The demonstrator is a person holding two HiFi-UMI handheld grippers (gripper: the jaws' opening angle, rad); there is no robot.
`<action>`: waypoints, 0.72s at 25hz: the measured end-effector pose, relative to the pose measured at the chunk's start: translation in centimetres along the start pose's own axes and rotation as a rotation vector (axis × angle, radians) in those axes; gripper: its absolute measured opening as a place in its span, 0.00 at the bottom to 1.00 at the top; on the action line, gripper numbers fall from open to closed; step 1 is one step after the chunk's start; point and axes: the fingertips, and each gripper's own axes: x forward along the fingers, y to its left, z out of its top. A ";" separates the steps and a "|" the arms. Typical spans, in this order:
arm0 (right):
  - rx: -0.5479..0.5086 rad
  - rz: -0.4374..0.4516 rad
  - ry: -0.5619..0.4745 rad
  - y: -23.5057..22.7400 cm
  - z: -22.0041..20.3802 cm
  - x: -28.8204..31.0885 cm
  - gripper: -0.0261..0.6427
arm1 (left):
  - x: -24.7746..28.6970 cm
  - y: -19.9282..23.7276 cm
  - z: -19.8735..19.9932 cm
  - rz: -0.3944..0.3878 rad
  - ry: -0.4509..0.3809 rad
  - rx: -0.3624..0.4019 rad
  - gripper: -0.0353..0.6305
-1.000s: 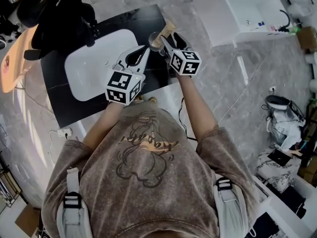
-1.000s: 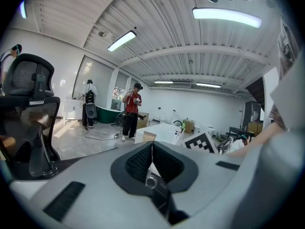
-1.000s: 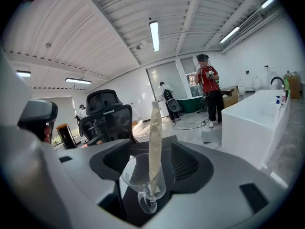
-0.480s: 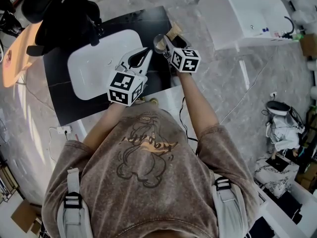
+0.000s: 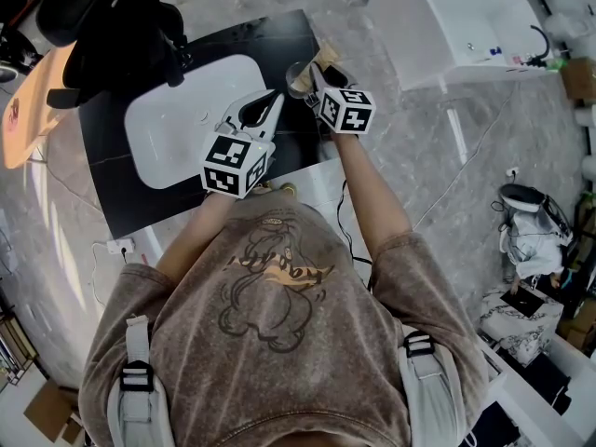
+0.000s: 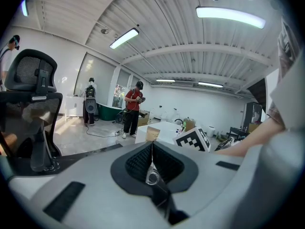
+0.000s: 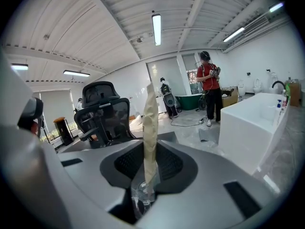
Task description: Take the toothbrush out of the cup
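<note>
Right between the jaws of my right gripper (image 7: pixel 148 146) stands the toothbrush (image 7: pixel 150 113), upright in a beige paper sleeve. The jaws are closing on it, and the pads look to be just meeting the paper. Directly under the tips is the clear cup (image 7: pixel 142 197) that holds its lower end.

My worry starts here. If the pads bite only loose paper, the sleeve could slide or crumple and the brush stay put when I lift. If I pull along the gripper's slant and not straight up, the handle could lever against the rim and drag the cup with it.

Just left of those tips, my left gripper (image 6: pixel 152 144) has its jaws pressed almost together. Something thin and glassy shows between the pads, which I take to be the cup's rim. That is a narrow hold on smooth glass, so a sideways tug from the right could twist the cup out of it.

Under both tools lies the black counter (image 5: pixel 279 35), with the white basin (image 5: pixel 177 128) off to the left of the left gripper. A freed cup could tip onto the hard counter or roll toward that basin
</note>
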 end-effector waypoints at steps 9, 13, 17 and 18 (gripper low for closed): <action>-0.016 -0.003 -0.029 0.5 1.8 -1.3 0.17 | -0.1 0.0 -0.5 -0.007 0.007 -0.011 0.08; -0.031 -0.001 -0.054 1.1 3.4 -2.4 0.17 | -0.1 -0.3 -0.8 -0.016 0.011 -0.015 0.08; -0.045 -0.008 -0.080 1.4 5.5 -4.0 0.17 | 0.1 -0.6 -0.8 -0.027 0.013 -0.018 0.08; -0.046 -0.011 -0.088 1.5 6.1 -4.5 0.17 | 0.1 -0.6 -0.8 -0.030 0.014 -0.020 0.08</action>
